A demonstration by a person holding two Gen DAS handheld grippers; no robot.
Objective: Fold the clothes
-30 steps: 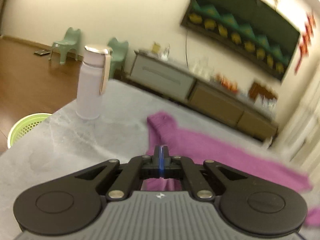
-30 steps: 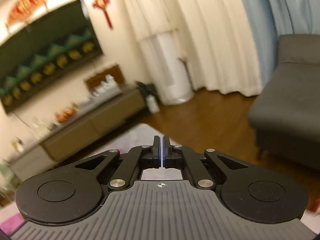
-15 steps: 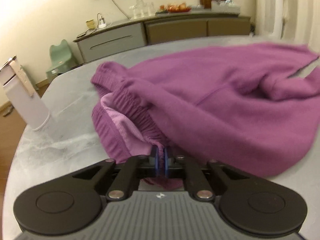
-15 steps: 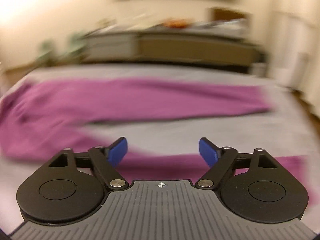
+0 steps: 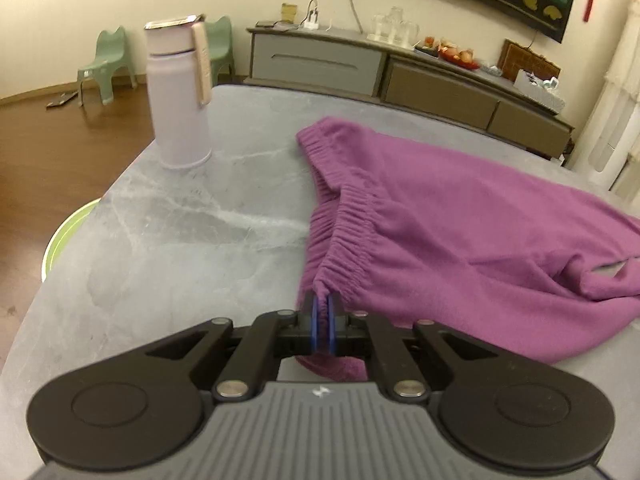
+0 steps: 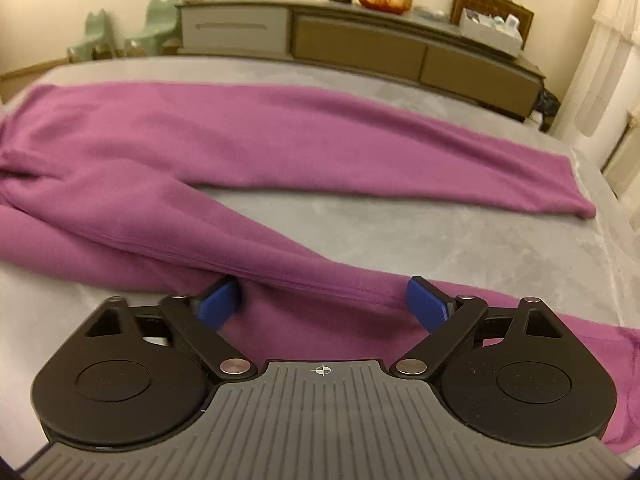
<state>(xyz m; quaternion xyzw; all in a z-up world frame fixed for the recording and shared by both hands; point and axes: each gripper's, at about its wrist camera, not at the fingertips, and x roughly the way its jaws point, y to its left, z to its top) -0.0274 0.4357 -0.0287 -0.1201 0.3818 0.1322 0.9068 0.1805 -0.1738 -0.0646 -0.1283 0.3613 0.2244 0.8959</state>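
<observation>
From the left wrist, the left gripper [image 5: 321, 322] has its blue fingers [image 5: 315, 324] pressed nearly together, pinching the gathered elastic waistband of the purple trousers [image 5: 460, 232]. The trousers lie on the grey marbled surface [image 5: 180, 216], their waist end toward a pale lilac bottle [image 5: 180, 96] standing upright well apart.

From the right wrist, the right gripper [image 6: 322, 304] has its fingers [image 6: 424, 306] spread wide, straddling the nearer trouser leg [image 6: 280, 264] and holding nothing. The far leg [image 6: 360, 148] lies flat and stretched out across the surface.
</observation>
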